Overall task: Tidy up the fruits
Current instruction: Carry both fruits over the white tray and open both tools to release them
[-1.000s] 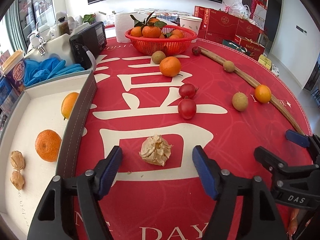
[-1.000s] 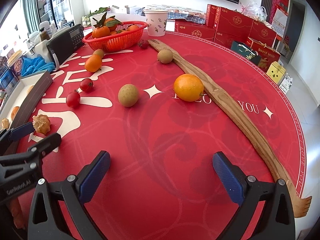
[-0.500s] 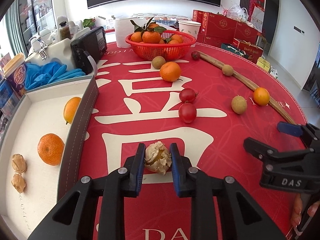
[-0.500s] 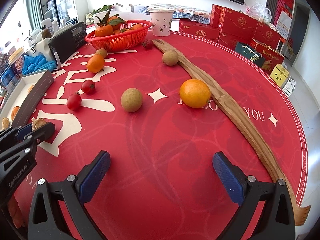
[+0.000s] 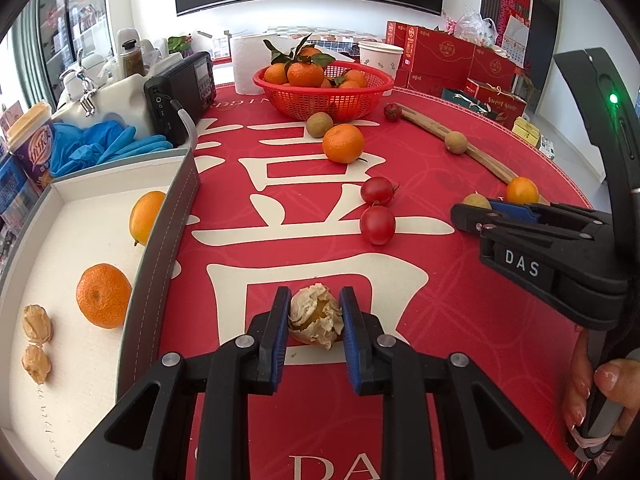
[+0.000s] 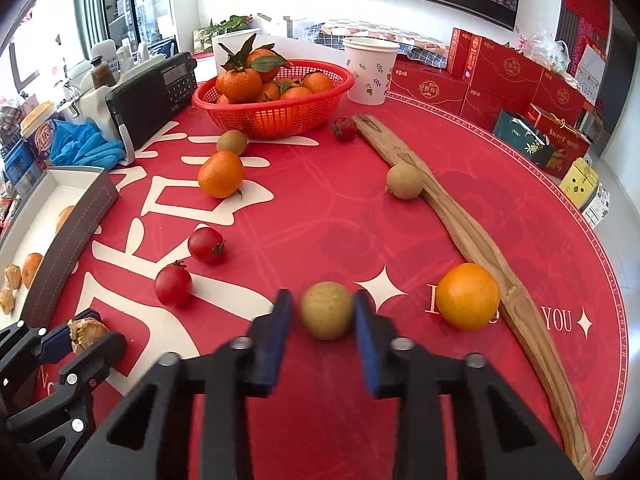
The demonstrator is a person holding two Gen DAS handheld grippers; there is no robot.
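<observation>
A papery-husked fruit [image 5: 315, 317] rests on the red tablecloth, and my left gripper [image 5: 314, 300] is shut on it, blue pads pressing both sides. In the right wrist view my right gripper [image 6: 323, 300] is shut on a round brown-green fruit [image 6: 327, 311], also at cloth level. The left wrist view shows the right gripper [image 5: 472, 210] from the side with that fruit [image 5: 476, 201] at its tip. The white tray [image 5: 168, 220] to the left holds two oranges [image 5: 103, 295] and two husked fruits [image 5: 37, 323].
Two cherry tomatoes [image 5: 377, 224], a mandarin [image 5: 343, 143] and another brown fruit [image 5: 319, 124] lie in front of a red basket [image 5: 324, 100] of mandarins. An orange [image 6: 467, 295] leans on a long wooden strip [image 6: 472, 236]. A black radio [image 5: 178, 92] and blue gloves [image 5: 104, 148] stand behind the tray.
The left gripper closed on the husked fruit and has stayed there. The right gripper moved up to the brown-green fruit and went from wide open to shut on it.
</observation>
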